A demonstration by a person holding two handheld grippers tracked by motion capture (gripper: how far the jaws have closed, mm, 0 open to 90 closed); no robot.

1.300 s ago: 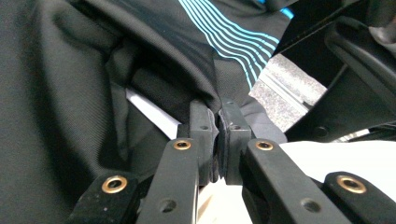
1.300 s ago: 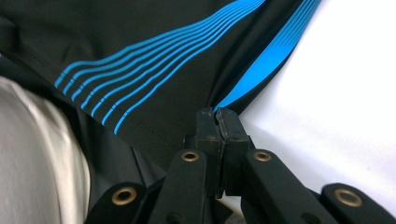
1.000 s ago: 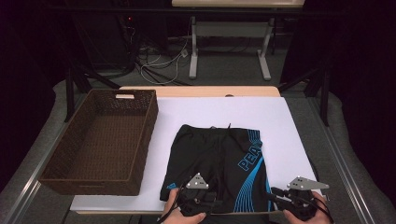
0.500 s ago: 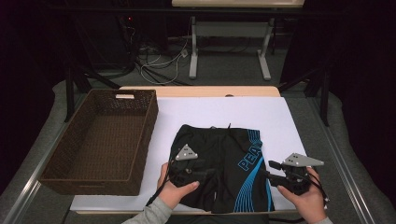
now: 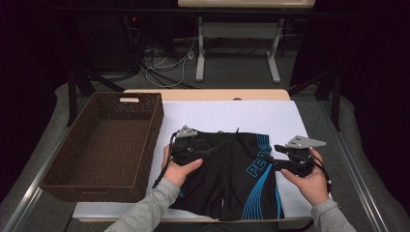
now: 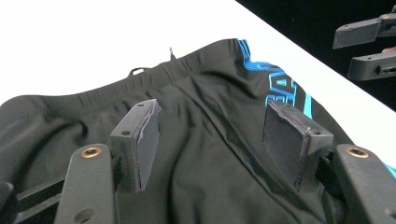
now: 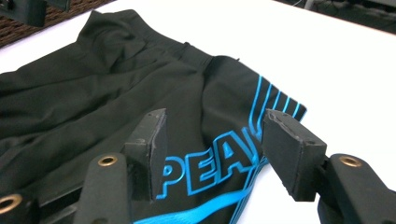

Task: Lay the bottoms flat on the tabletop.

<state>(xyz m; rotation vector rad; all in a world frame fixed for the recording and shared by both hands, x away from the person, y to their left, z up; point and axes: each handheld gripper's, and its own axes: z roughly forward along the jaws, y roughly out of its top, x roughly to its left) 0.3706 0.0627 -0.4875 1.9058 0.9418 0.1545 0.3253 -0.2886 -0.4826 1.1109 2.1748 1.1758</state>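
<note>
Black shorts [image 5: 232, 179] with blue "PEAK" lettering lie flat on the white sheet, waistband at the far side. My left gripper [image 5: 212, 148] hovers over their left half, near the waistband. Its jaws have just been opening, and between them the left gripper view has only the fabric [image 6: 210, 168] lying below my left gripper [image 6: 211, 112]. My right gripper [image 5: 269, 153] hangs over the right leg by the lettering [image 7: 219, 161]. The jaws of my right gripper [image 7: 215, 121] have likewise just been opening, and nothing is between the pads.
An empty brown wicker basket [image 5: 106, 145] stands left of the shorts. The white sheet [image 5: 232, 113] covers the table beyond the waistband. Table legs and cables lie on the dark floor behind. The right gripper [image 6: 348, 51] also appears far off in the left gripper view.
Both hands have moved from the near hem of the shorts up and away across them toward the waistband. Both pairs of jaws stand wider apart than before.
</note>
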